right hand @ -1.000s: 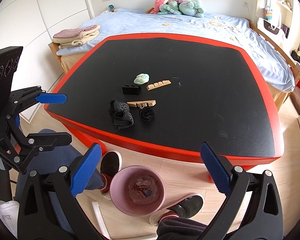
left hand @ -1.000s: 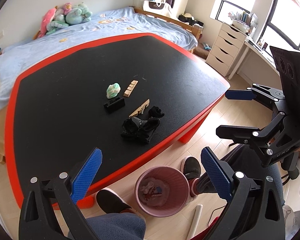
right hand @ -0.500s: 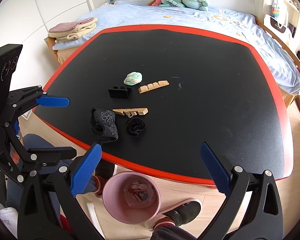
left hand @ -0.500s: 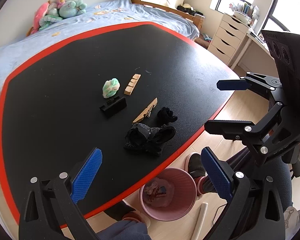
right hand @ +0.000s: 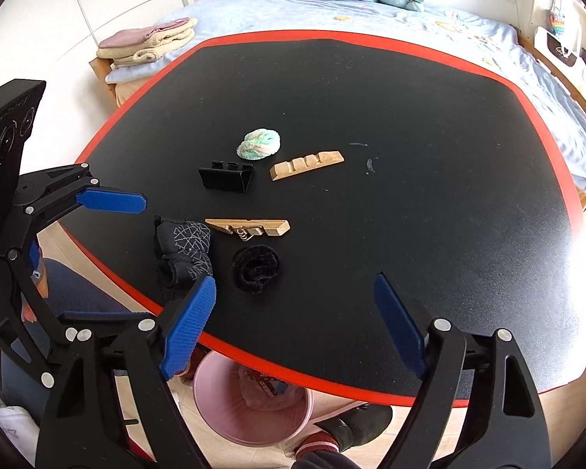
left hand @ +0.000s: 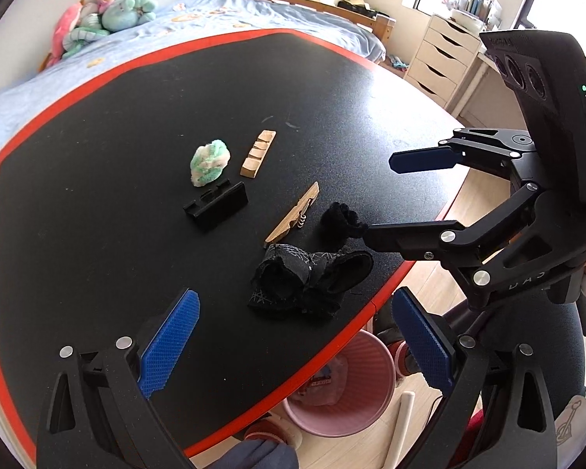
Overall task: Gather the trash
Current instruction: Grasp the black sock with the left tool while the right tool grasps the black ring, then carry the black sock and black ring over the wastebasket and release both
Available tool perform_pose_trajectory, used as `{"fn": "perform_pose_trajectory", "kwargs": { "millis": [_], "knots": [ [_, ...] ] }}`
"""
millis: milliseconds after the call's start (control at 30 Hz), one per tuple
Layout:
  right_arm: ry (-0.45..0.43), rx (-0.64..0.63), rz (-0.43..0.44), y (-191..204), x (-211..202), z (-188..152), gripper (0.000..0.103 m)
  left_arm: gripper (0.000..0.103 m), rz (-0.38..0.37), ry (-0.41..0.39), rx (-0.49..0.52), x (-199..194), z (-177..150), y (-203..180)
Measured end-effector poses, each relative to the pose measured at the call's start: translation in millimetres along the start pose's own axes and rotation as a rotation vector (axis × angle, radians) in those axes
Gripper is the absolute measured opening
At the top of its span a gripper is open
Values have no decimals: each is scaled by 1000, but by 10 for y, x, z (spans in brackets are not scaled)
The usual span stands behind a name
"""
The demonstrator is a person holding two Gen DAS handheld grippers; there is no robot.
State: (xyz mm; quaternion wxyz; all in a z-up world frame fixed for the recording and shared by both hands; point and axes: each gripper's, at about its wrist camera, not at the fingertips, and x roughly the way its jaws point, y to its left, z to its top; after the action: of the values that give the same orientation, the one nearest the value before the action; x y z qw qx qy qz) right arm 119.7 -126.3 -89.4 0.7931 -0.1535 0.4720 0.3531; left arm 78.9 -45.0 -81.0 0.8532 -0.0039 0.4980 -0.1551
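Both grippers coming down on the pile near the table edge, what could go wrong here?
1. The black sock and the fuzzy black ball lie close together; the closing right gripper, still empty, may catch both or neither.
2. The left gripper hangs open beside it over the same spot; fingers might collide.
3. The pink bin sits partly under the table edge; a drop may miss.

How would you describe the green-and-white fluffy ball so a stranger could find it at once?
Start at the black table with the red rim. In the cluster of small things near its middle, the fluffy ball lies farthest from the pink bin, beside the notched wooden strip. It is the only soft, pale, coloured item there.
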Motion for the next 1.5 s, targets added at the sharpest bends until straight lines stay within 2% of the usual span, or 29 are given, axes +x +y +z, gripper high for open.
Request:
{"fn": "perform_pose_trajectory", "kwargs": {
  "millis": [133,233,400,467,633,700,1133,1500],
  "knots": [
    [4,-14,11,18,60,30,69,92,-4,-5,6,28,14,0],
    [5,-19,20,31,97,46,65,79,-5,1,4,59,17,17],
    [5,-27,38,61,142,62,55,69,-10,0,5,76,5,29],
    [8,-32,40,76,162,65,52,58,-10,7,8,95,-5,30],
    [11,-40,44,104,188,49,30,50,-26,10,13,109,-8,2],
    [11,-41,43,102,193,42,25,49,-29,11,9,106,-13,8],
    [-16,-20,29,57,30,-22,23,45,-20,6,-6,39,-40,-18],
    [-69,0,13,152,-449,-170,23,45,-10,-43,-1,-278,-6,-191]
  ]
}}
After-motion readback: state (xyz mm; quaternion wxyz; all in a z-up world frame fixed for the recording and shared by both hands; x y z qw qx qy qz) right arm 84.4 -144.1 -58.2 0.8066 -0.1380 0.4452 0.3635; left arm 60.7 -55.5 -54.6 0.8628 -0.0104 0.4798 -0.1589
